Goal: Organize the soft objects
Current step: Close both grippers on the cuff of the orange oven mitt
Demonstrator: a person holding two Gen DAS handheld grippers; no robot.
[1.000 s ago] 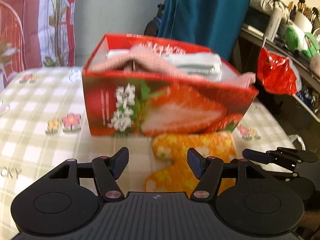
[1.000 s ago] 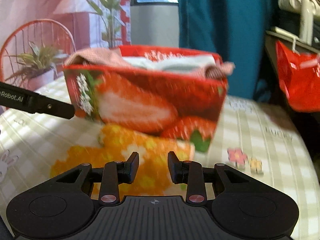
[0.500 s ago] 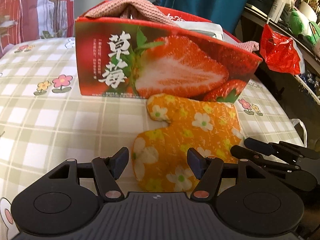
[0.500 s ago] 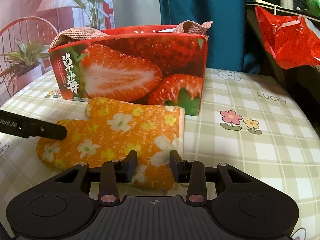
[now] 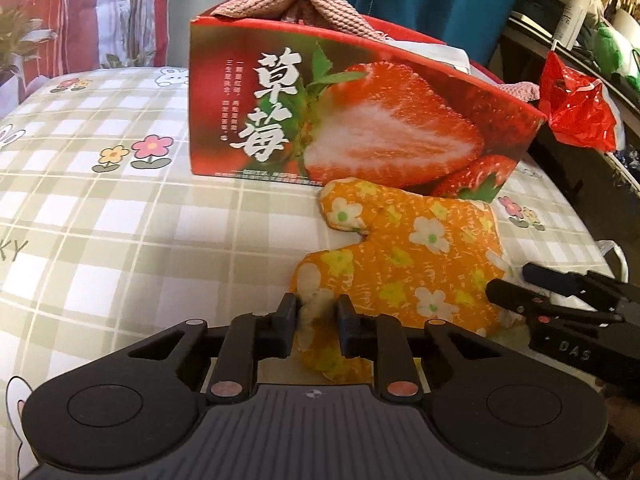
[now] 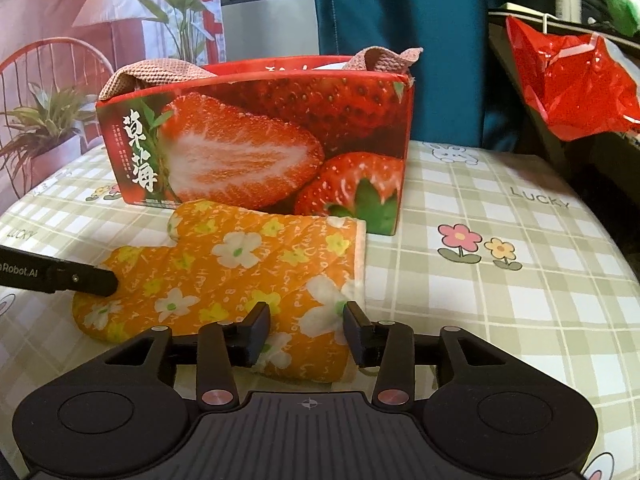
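Left wrist view has the left tool (image 5: 316,330) pinched on the fingertip end of the orange floral oven mitt (image 5: 408,268), its jaws having just been closing, the fabric bunched between them. The mitt lies flat on the checked tabletop (image 5: 120,216), touching the front of the strawberry box (image 5: 360,120), which holds a pink cloth (image 5: 288,2). At the cuff end, the right tool (image 6: 307,330) has just been opening; its jaws stand apart over the mitt's corner, not pressing it.
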